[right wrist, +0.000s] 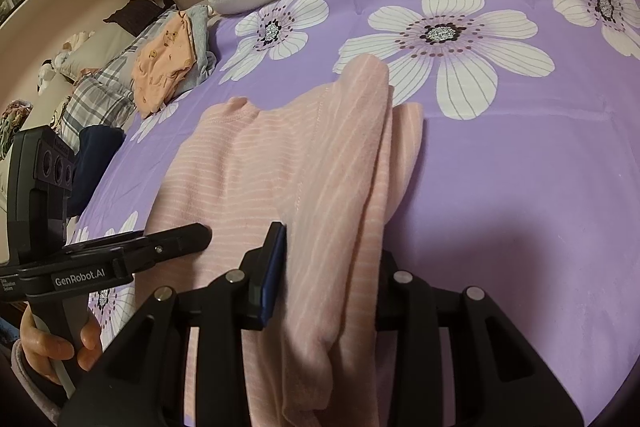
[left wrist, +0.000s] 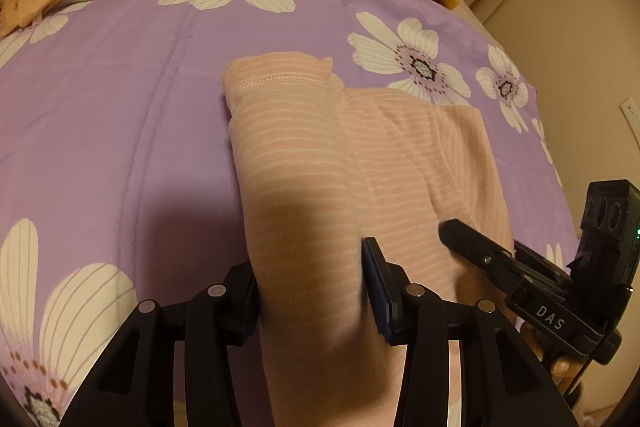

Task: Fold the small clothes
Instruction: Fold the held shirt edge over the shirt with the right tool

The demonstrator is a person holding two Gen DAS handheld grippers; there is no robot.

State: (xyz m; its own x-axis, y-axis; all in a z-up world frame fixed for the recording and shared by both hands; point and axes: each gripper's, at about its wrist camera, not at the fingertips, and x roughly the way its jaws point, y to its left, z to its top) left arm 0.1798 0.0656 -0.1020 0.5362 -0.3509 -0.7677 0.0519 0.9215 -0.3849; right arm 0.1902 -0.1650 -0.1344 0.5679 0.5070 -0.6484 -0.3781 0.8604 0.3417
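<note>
Left wrist view: your left gripper (left wrist: 312, 291) is clenched on a lifted fold of the pink striped garment (left wrist: 304, 147), cloth bunched between its pads. Right wrist view: your right gripper (right wrist: 328, 275) is likewise clamped on the garment's other lifted side, fabric draped over its far finger. The garment lies on the purple floral bedspread (right wrist: 520, 167), near the edge closest to you, with its far end flat toward the middle of the bed.

Risks, as judgement:
- Both grips take thick bunched cloth; an inner layer may slip out and leave the fold uneven.
- The two grippers sit close together; swing one inward and the fingers may knock.
- Pull toward you and the flat far end may drag and crease, or the garment may slide off the near edge.
- The folded orange piece (right wrist: 160, 67) at the far left corner is well apart; little hazard.
</note>
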